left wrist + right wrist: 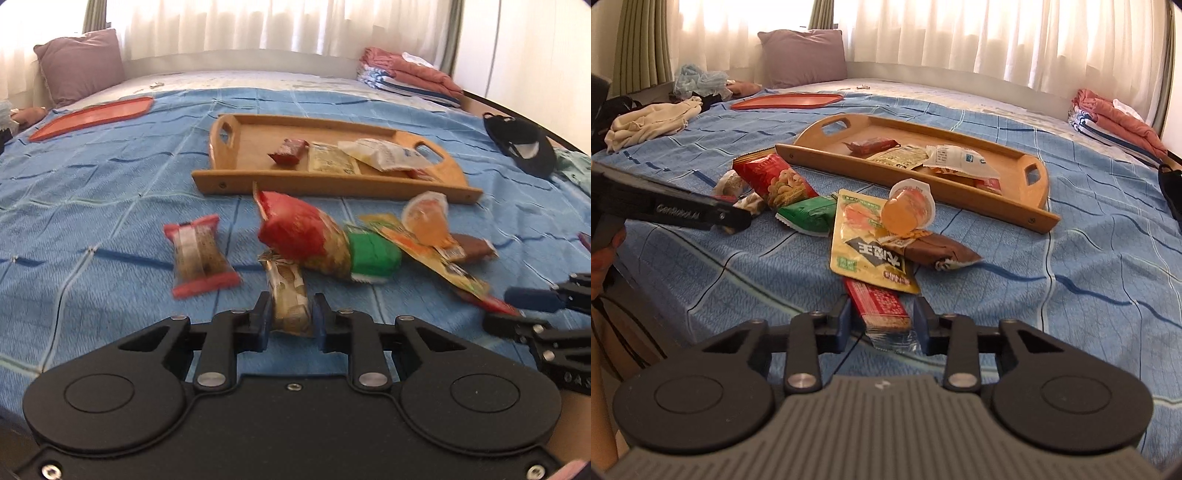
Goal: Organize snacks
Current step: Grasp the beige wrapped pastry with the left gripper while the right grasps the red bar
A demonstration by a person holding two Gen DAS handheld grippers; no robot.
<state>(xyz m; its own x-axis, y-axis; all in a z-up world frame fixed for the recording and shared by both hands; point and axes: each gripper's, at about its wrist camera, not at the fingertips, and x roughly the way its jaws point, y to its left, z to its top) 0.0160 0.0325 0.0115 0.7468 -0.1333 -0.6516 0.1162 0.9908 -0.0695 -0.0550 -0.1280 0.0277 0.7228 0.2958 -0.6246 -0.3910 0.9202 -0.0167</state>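
Loose snacks lie on the blue bedspread in front of a wooden tray [332, 184] that holds three packets. My left gripper [291, 314] is shut on a beige-gold snack packet [290, 291] that lies beside a red nut bag [295, 229] and a green packet [373, 254]. My right gripper [882, 321] is shut on the near end of a red snack bar [877, 301], whose far end is tucked under a yellow pouch [864, 243]. An orange jelly cup [908, 208] and a brown bar [938, 249] rest on that pouch. A red-ended cereal bar [201, 254] lies apart at the left.
An orange-red flat lid [92, 116] and a mauve pillow [81, 62] are at the far left. Folded clothes [410, 77] sit at the back right and a black cap [524, 144] at the right edge. Cream cloth [653, 122] lies far left.
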